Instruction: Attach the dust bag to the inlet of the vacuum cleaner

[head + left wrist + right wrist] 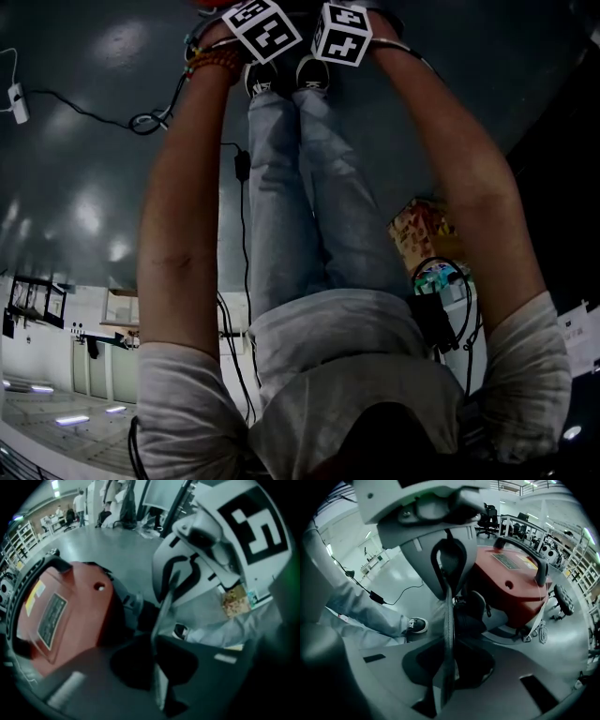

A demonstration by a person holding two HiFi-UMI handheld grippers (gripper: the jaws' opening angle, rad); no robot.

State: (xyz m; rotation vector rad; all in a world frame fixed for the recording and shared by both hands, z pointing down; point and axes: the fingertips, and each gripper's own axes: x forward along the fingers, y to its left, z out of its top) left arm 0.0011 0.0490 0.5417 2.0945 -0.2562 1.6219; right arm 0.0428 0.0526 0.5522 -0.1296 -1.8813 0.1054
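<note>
On the dark grey glossy floor [84, 141], the red box-shaped vacuum cleaner [511, 583] is sitting just beyond my two grippers, its curved black carrying handle [529, 550] arching over its top. In the left gripper view its red side, bearing a dark rectangular label, is filling the left part of the picture. In the head view only a sliver of red is showing at the top edge.

I am standing over it in pale blue jeans [291, 187] and reaching both bare arms straight down, so that the two white marker cubes [262, 28] are sitting side by side above my dark sneakers [314, 75].

The left gripper [157, 639] and the right gripper [447, 641] are facing each other, and each is showing up large and close in the other's view. Between them the thin flat grey dust bag [449, 606] is running edge-on, as one narrow upright strip, from one pair of jaws to the other. My left jaws are pressing together on its near edge with no gap around it, and my right jaws are pinching the opposite edge just as tightly. The bag is hanging near the dark opening at the vacuum cleaner's end, though I cannot tell whether it is touching it.

A thin black cable [94, 114] is trailing across the floor to the left of my feet.
</note>
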